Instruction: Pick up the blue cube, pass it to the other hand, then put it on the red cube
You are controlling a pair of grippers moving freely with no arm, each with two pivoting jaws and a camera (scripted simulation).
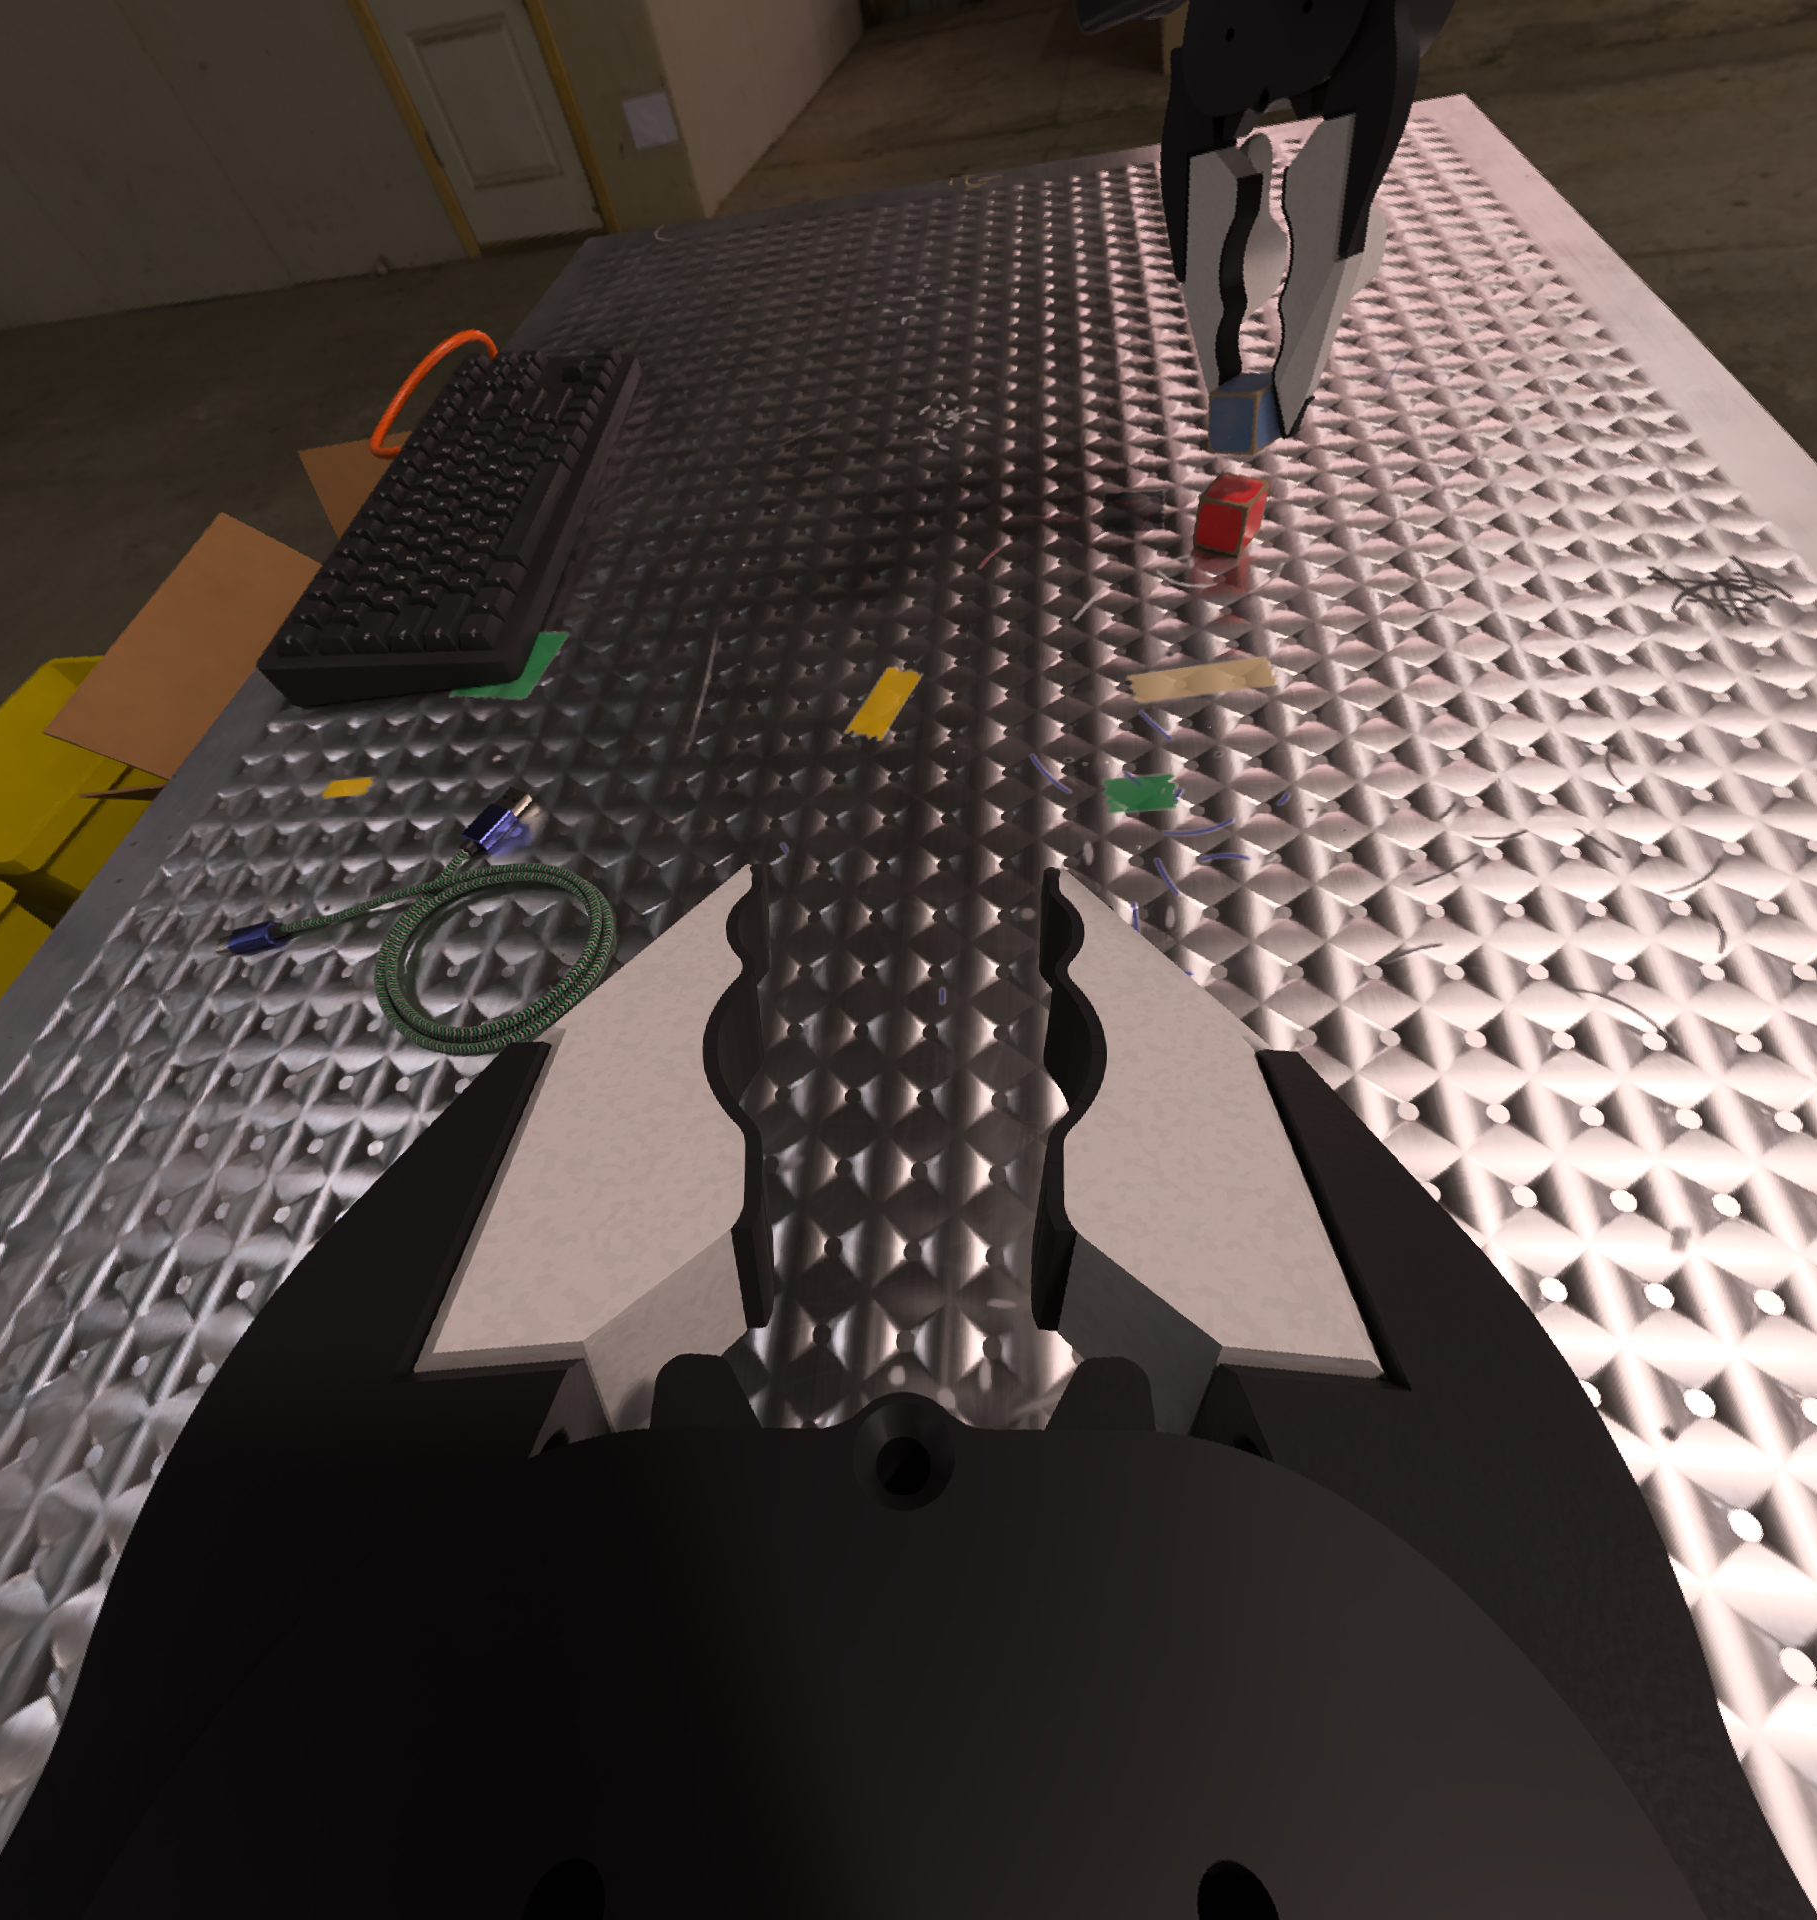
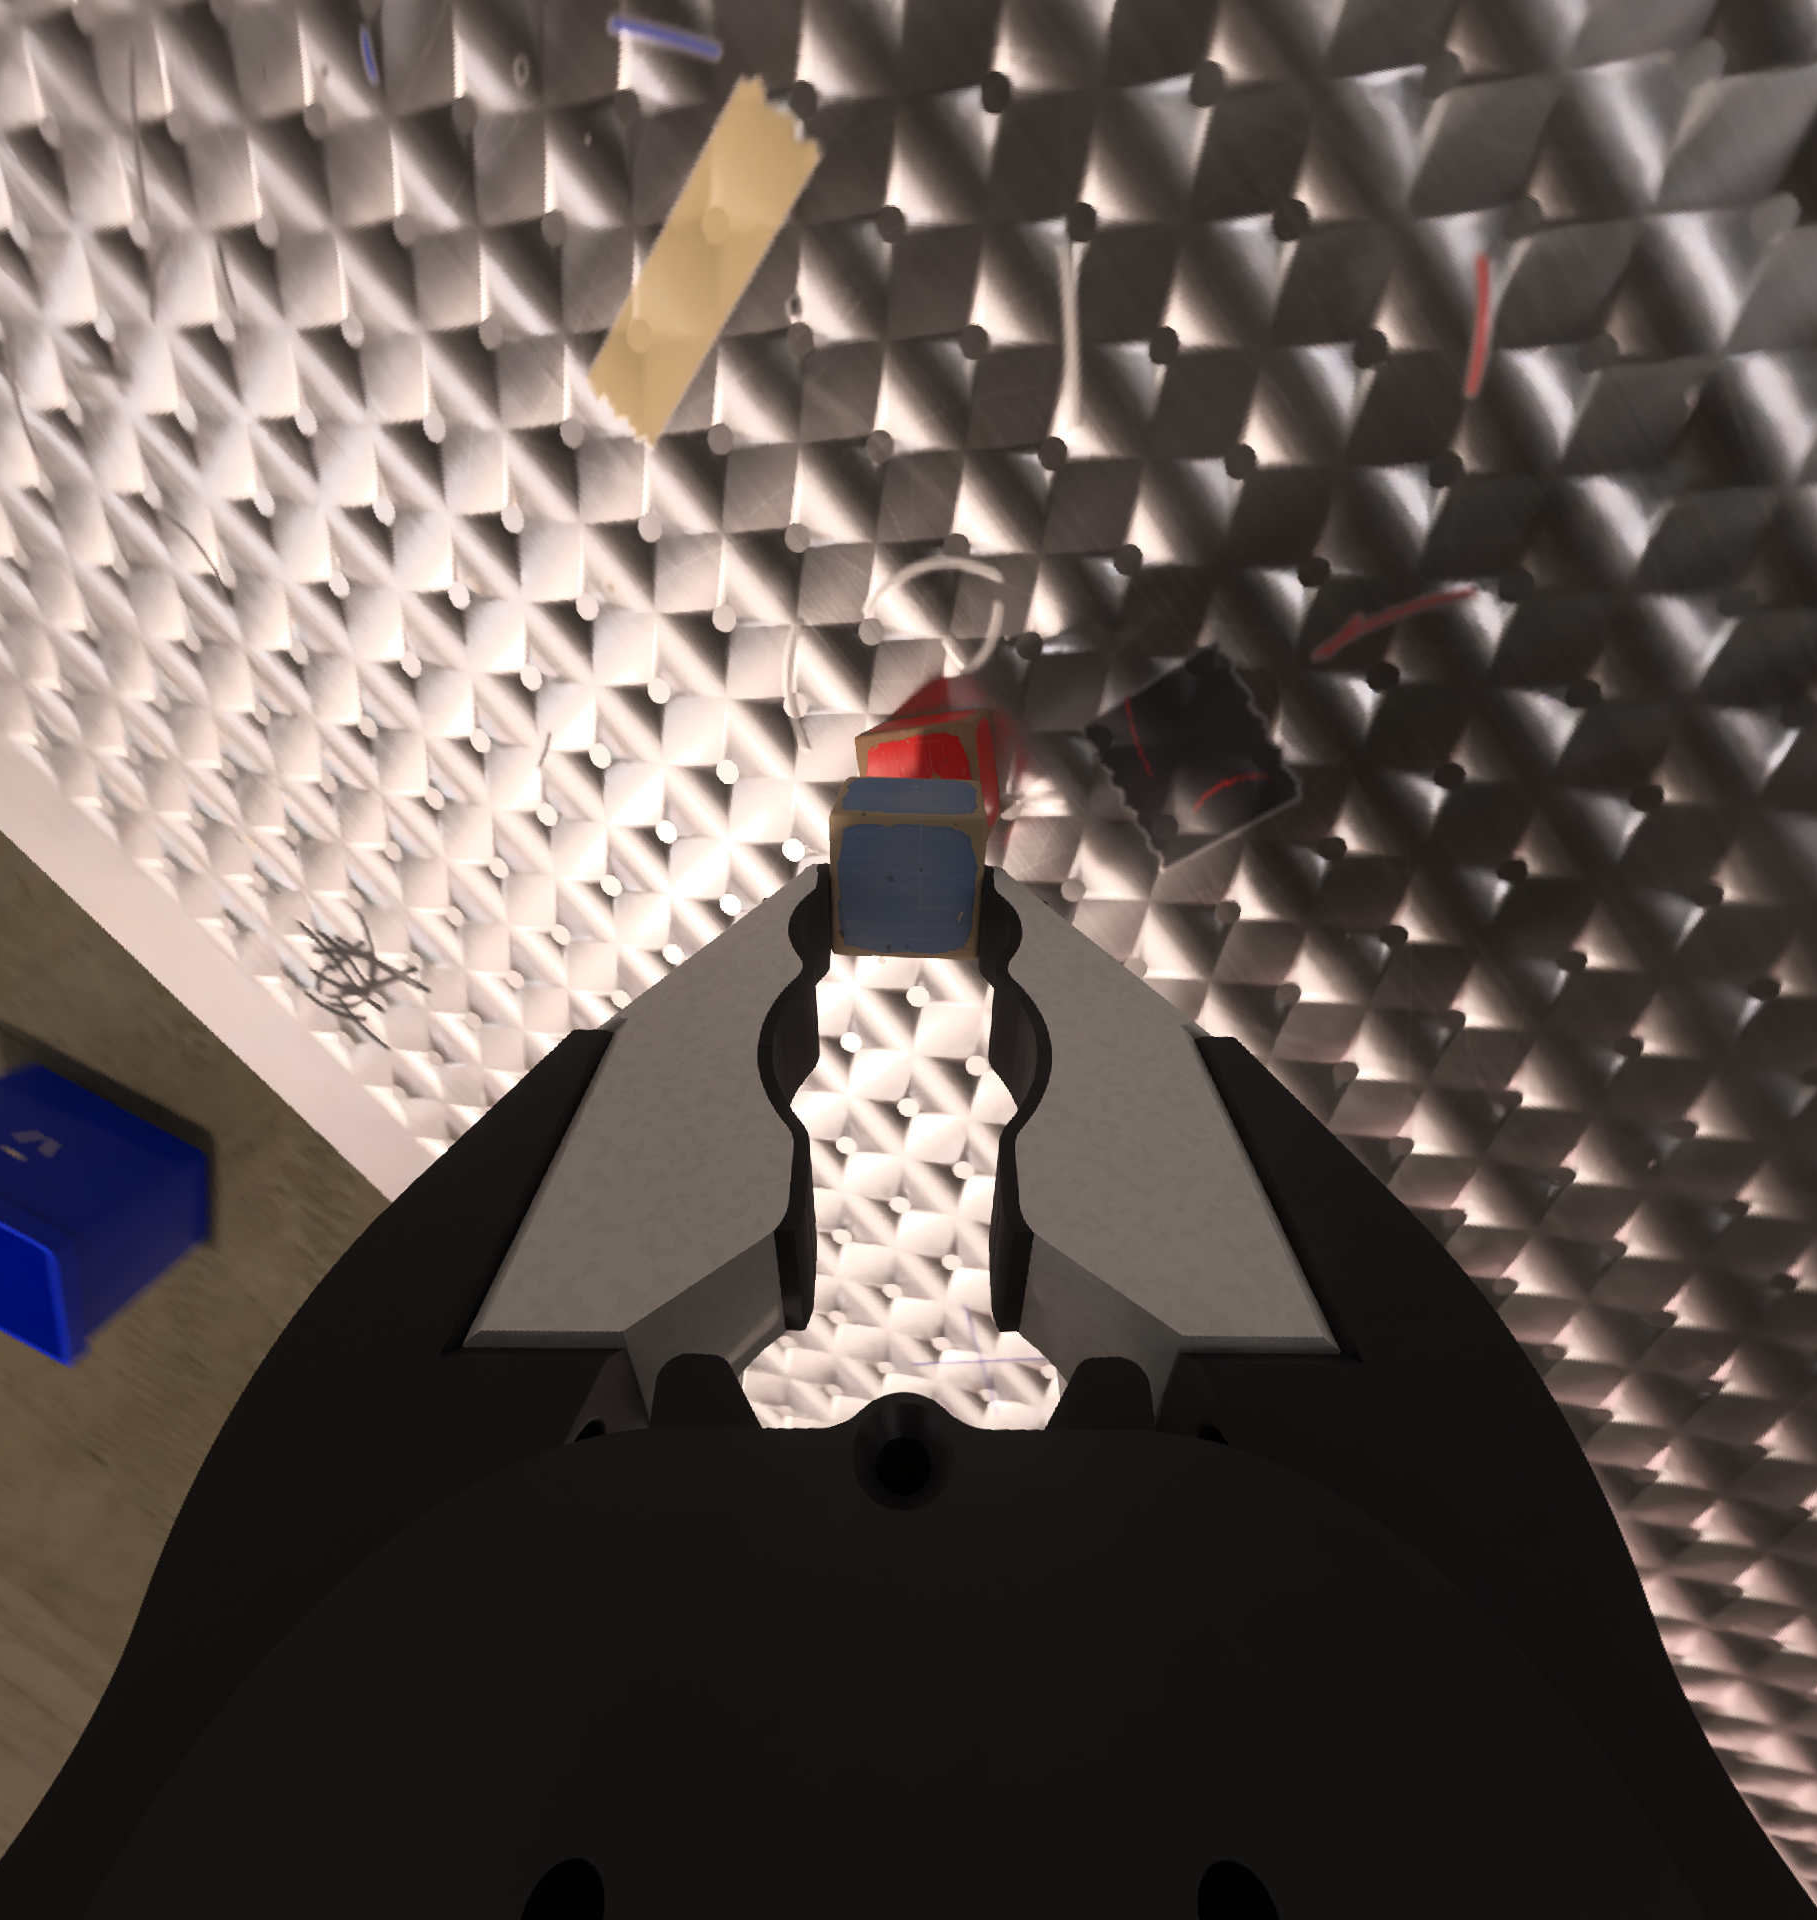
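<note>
The right gripper point(image 2: 905, 914) pinches the small blue wooden cube point(image 2: 906, 883) in the air, just above the little red cube point(image 2: 925, 750) on the shiny metal table point(image 1: 1506, 1039). The left gripper point(image 1: 902, 883) is spread apart, holding nothing. If the blue cube lands off-centre, it may tip and fall.

left tool point(image 1: 901, 883) spread, right tool point(image 2: 904, 883) clamped

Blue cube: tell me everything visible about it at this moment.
The blue cube is small, with matte blue faces and worn tan edges that look like painted wood. It is clamped at the fingertips of the right gripper, one finger on each side. In the left wrist view it hangs clear of the metal table, above the red cube and not touching it.
</note>
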